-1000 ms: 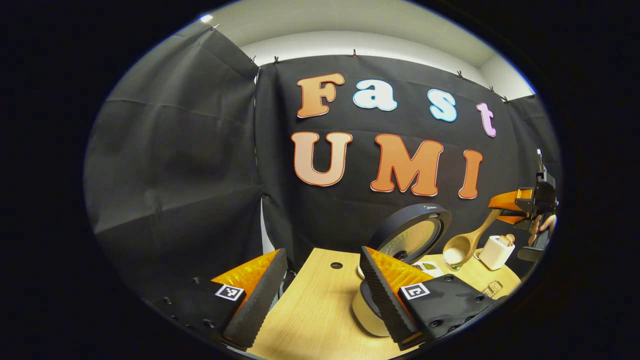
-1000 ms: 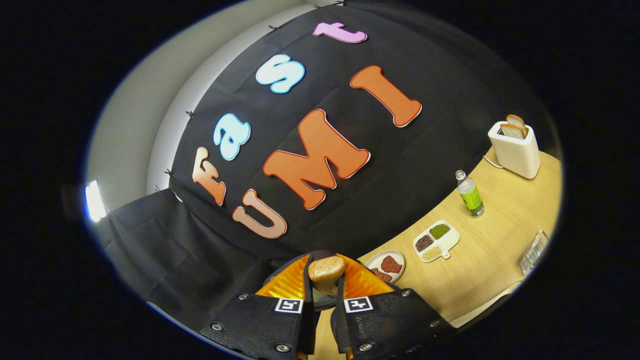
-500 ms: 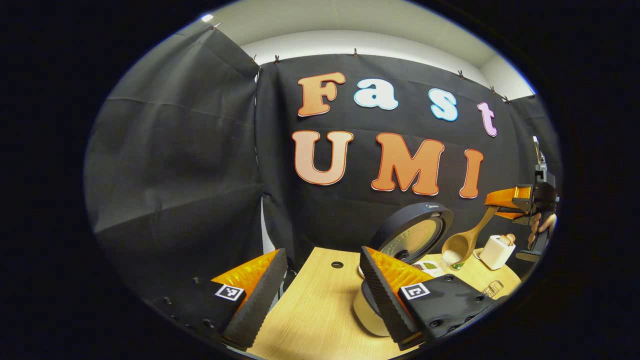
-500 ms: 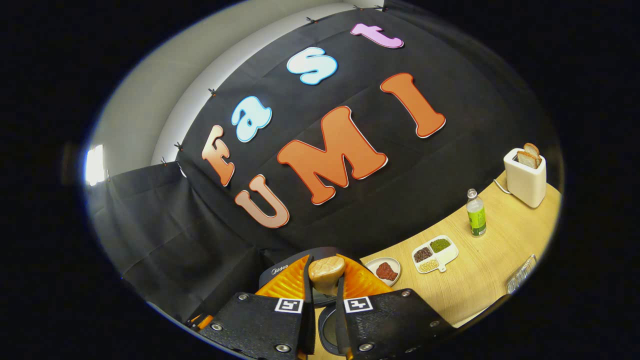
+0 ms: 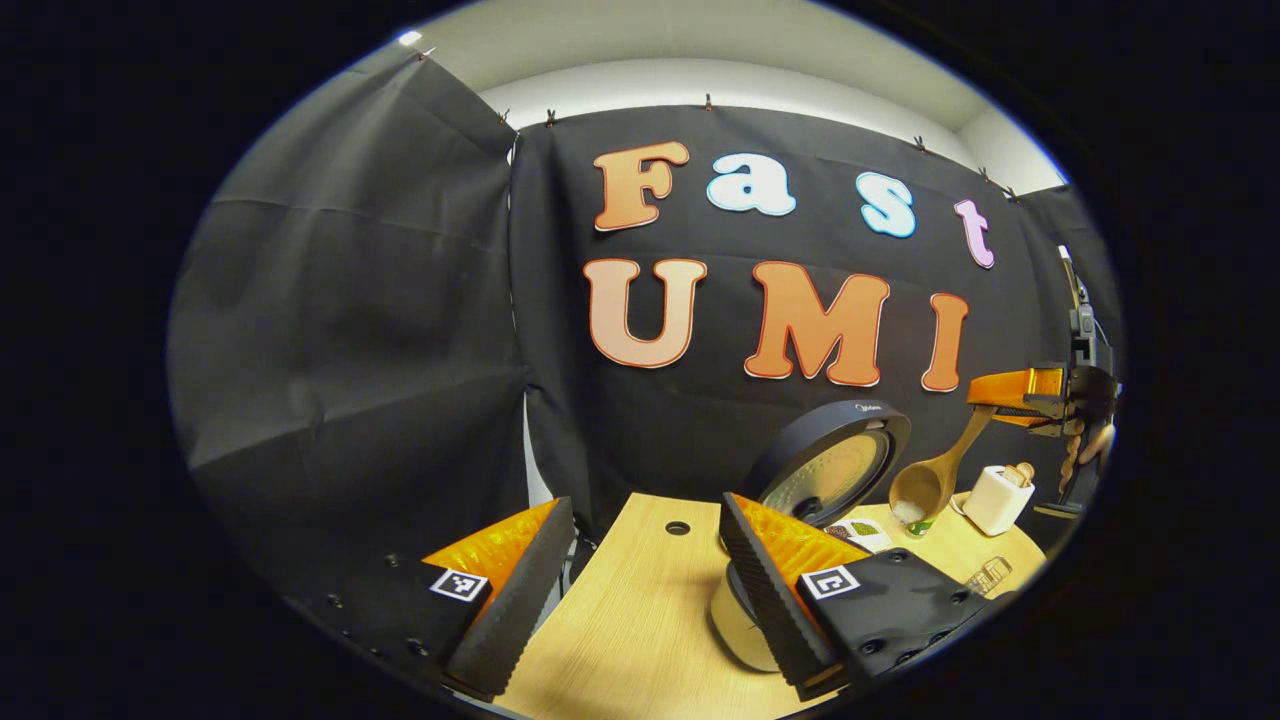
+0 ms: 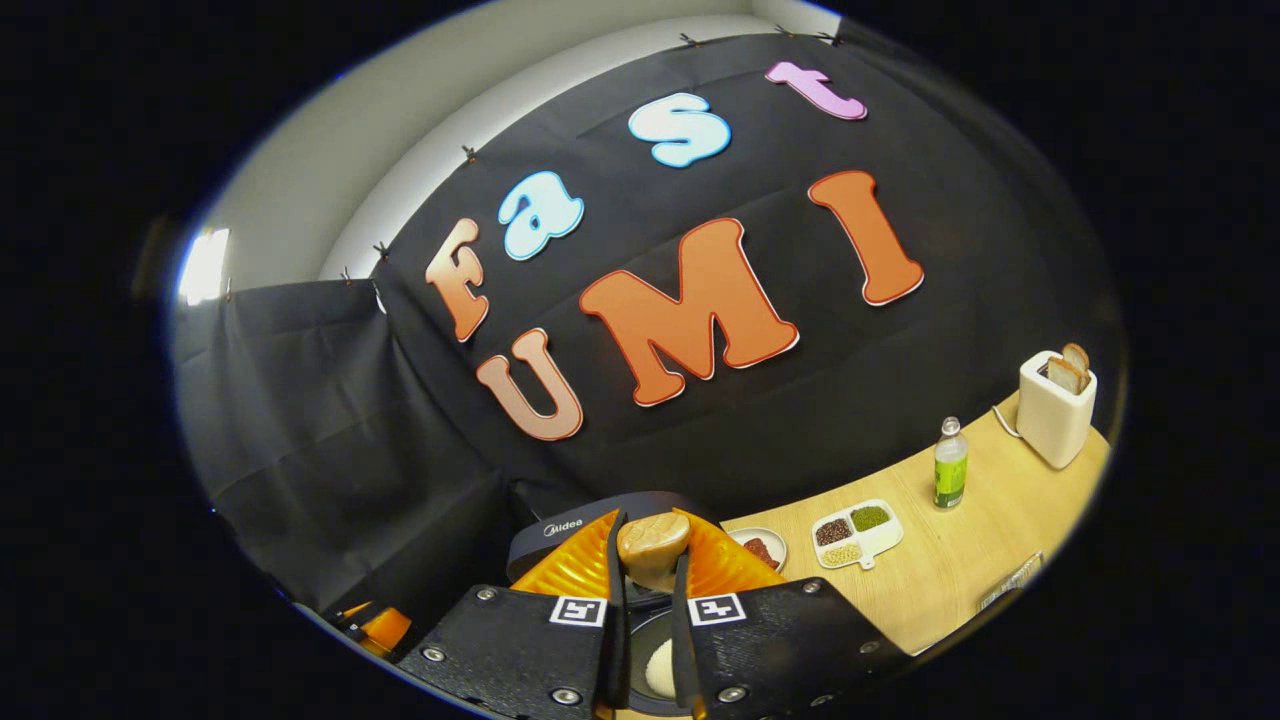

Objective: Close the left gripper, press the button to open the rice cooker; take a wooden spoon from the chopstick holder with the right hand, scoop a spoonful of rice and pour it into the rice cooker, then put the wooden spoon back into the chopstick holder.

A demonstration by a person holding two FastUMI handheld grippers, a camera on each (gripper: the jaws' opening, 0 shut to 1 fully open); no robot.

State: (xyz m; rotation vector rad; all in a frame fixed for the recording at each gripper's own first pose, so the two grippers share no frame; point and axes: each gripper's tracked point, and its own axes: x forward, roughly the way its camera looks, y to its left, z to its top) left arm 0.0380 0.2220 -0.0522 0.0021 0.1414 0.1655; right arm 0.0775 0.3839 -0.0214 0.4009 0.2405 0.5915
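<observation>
In the left gripper view, the left gripper [image 5: 640, 580] is held low over the desk [image 5: 620, 640], with its two fingers wide apart and nothing between them. Behind its right finger stands the cooker [image 5: 740, 620], whose round lid [image 5: 830, 462] is raised and tilted back. At the right edge of this view, the right gripper [image 5: 1005, 398] is seen high above the desk, held by a hand [image 5: 1085, 450], and its fingers are clamped on the handle of the spoon [image 5: 935, 480]. The spoon hangs slanted, with its bowl lower than the handle and turned towards the lid; a little white rice [image 5: 908, 512] is seen in the bowl. In the right gripper view, the right gripper is pointed forward and somewhat down, and the end of the spoon's handle is pressed between both fingers. Below the fingers, the open pot of the cooker is seen, with a small white patch in it. Further right on the desk, a round plate [image 6: 760, 548] with something dark red is placed, and beside it a tray [image 6: 855, 535] with three compartments, filled with dark, green and pale grains. A bottle [image 6: 948, 465] stands behind the tray, and a toaster [image 6: 1055, 405] with bread in its slots stands near the far edge.
</observation>
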